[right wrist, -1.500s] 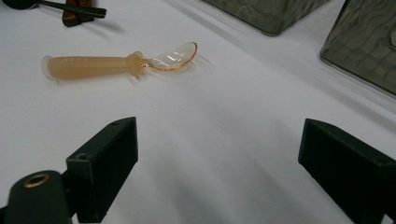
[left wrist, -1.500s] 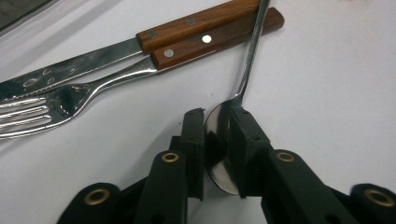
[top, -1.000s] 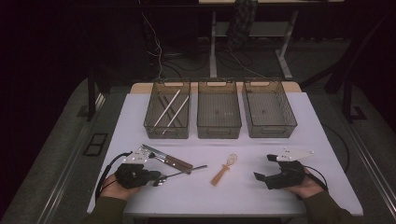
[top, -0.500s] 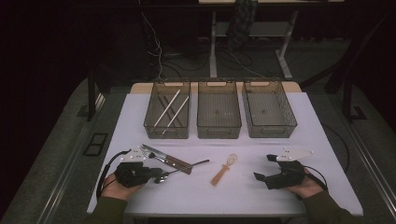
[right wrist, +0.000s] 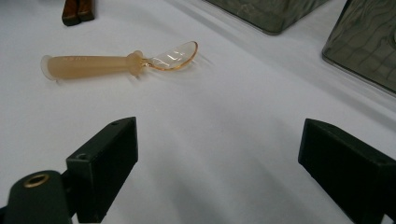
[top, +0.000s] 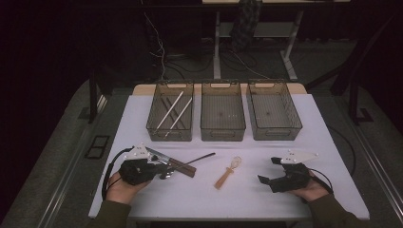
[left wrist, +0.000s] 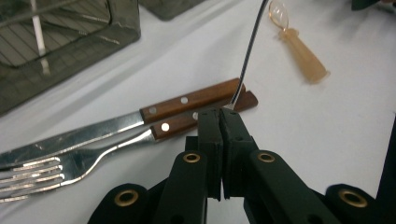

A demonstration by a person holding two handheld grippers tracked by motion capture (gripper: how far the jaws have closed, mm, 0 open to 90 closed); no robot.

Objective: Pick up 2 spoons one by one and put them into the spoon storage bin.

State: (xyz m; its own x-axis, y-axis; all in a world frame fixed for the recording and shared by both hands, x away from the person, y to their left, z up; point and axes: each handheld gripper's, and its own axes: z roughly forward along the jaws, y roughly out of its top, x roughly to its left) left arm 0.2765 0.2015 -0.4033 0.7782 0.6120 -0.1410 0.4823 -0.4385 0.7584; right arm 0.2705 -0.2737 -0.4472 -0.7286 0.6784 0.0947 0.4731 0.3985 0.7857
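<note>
Room: dark, with cables and desk legs beyond a white table (top: 304, 118).
Bins: three smoky bins in a row at the far edge; the left bin (top: 170, 111) holds pale rods, possibly chopsticks, too small to tell.
Left gripper (top: 164, 167): near the front left, jaws pressed together on a thin dark utensil stem (left wrist: 250, 46) that angles up and away toward the bins.
Right gripper (top: 267, 171): front right, jaws wide apart, gripping nothing, resting low over bare table.
Knife (left wrist: 140, 116): wood-handled, lying flat just ahead of the left gripper.
Fork (left wrist: 93, 156): wood-handled, touching alongside the knife.
Spoon (top: 228, 171): amber handle, clear bowl, between the grippers.
</note>
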